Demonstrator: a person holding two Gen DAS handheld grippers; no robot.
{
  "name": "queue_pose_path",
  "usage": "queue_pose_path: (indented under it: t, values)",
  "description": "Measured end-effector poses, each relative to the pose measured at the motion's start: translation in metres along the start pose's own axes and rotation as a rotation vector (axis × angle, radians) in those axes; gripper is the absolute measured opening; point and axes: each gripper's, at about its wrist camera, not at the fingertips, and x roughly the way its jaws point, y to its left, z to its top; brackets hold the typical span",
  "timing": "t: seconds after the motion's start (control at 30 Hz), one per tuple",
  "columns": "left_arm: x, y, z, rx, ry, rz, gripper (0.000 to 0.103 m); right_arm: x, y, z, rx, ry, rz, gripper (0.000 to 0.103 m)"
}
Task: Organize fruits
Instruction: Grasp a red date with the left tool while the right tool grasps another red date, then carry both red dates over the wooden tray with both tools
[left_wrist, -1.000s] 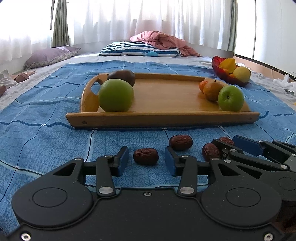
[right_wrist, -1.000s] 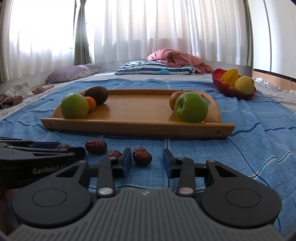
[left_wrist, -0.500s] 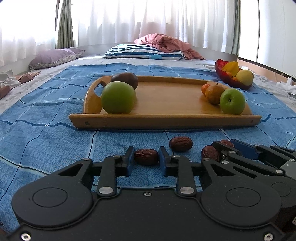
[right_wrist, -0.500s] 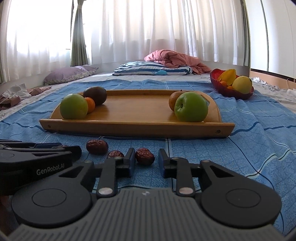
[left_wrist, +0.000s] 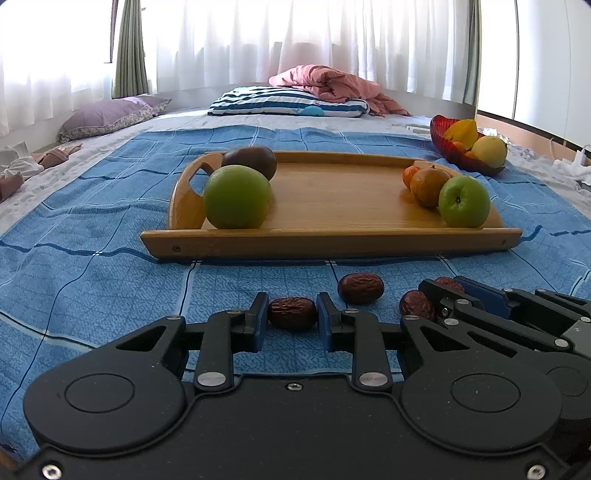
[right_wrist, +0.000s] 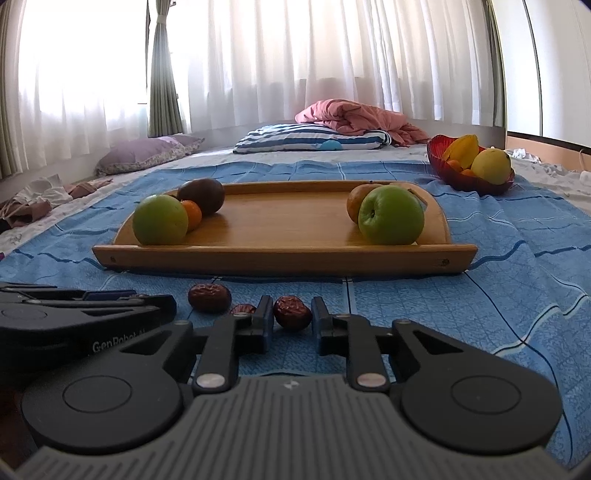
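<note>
A wooden tray (left_wrist: 332, 236) lies on the blue bedspread, holding two green apples (left_wrist: 236, 196) (left_wrist: 463, 201), a dark fruit (left_wrist: 251, 162) and oranges (left_wrist: 428, 184). Several red dates lie in front of it. My left gripper (left_wrist: 291, 315) is shut on a red date (left_wrist: 291, 314). My right gripper (right_wrist: 291, 314) is shut on another red date (right_wrist: 291, 312); it also shows in the left wrist view (left_wrist: 480, 302). A loose date (left_wrist: 361, 288) lies between them, and another loose date (right_wrist: 208, 297) shows in the right wrist view. The tray (right_wrist: 284, 254) shows there too.
A red bowl (left_wrist: 465, 162) of yellow and orange fruit stands at the far right, also in the right wrist view (right_wrist: 469, 181). A striped pillow (left_wrist: 288, 105), a pink blanket (left_wrist: 332, 81) and a purple pillow (left_wrist: 107, 118) lie at the back.
Both grippers have closed from open onto the dates between their fingers. Both have risen slightly.
</note>
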Motion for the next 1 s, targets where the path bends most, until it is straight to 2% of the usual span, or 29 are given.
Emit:
queue_pose_path:
  t: [0.23,1.0]
  values:
    - [-0.003,0.000,0.004,0.001,-0.011,0.000,0.026,-0.004,-0.001,0.006,0.000,-0.020,-0.002,0.026]
    - [-0.005,-0.004,0.047,-0.002,-0.054,0.005,0.026,-0.001,-0.011,0.039,0.027,-0.059,-0.043,0.026]
